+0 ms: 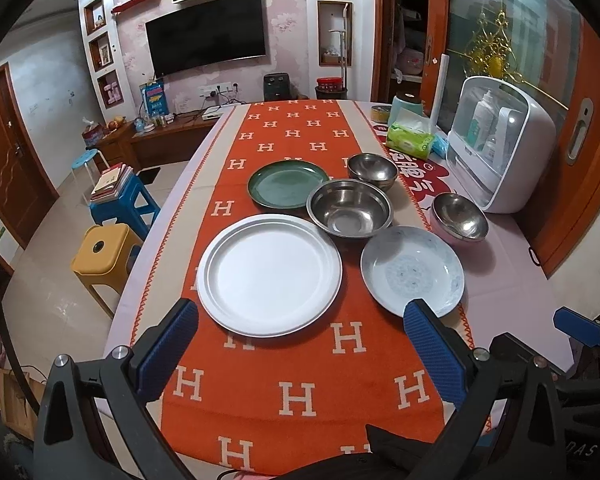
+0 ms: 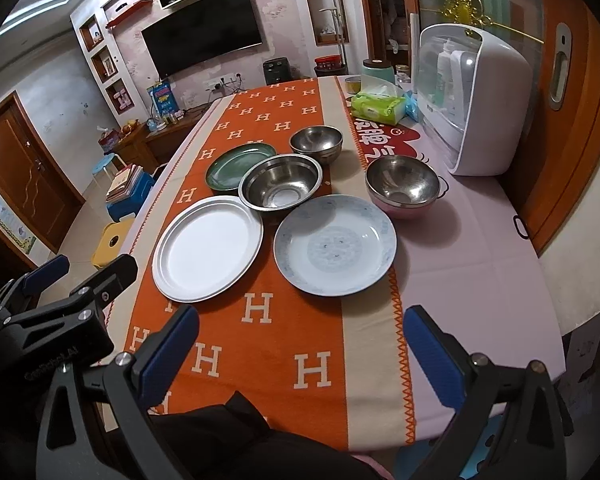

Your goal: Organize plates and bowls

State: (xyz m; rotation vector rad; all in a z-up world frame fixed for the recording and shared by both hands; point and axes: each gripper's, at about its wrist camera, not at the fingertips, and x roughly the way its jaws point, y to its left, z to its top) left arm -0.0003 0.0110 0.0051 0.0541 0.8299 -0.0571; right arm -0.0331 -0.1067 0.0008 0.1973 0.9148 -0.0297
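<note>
On the orange H-patterned runner (image 1: 300, 392) lie a large white plate (image 1: 269, 275) (image 2: 208, 247), a pale blue patterned plate (image 1: 413, 270) (image 2: 335, 244) and a green plate (image 1: 287, 183) (image 2: 236, 168). A wide steel bowl (image 1: 350, 208) (image 2: 281, 182) sits between them. A smaller steel bowl (image 1: 373, 170) (image 2: 317, 141) stands behind it, and another steel bowl (image 1: 459, 216) (image 2: 402, 184) rests in a pink one to the right. My left gripper (image 1: 300, 328) is open and empty just short of the plates. My right gripper (image 2: 302, 340) is open and empty, also short of them.
A white dish cabinet (image 1: 504, 144) (image 2: 472, 104) stands at the table's right edge, with a green tissue pack (image 1: 410, 138) (image 2: 378, 106) and a teal canister (image 1: 406, 110) behind it. Yellow and blue stools (image 1: 104, 256) stand left of the table. The other gripper shows in each view's corner (image 2: 60, 300).
</note>
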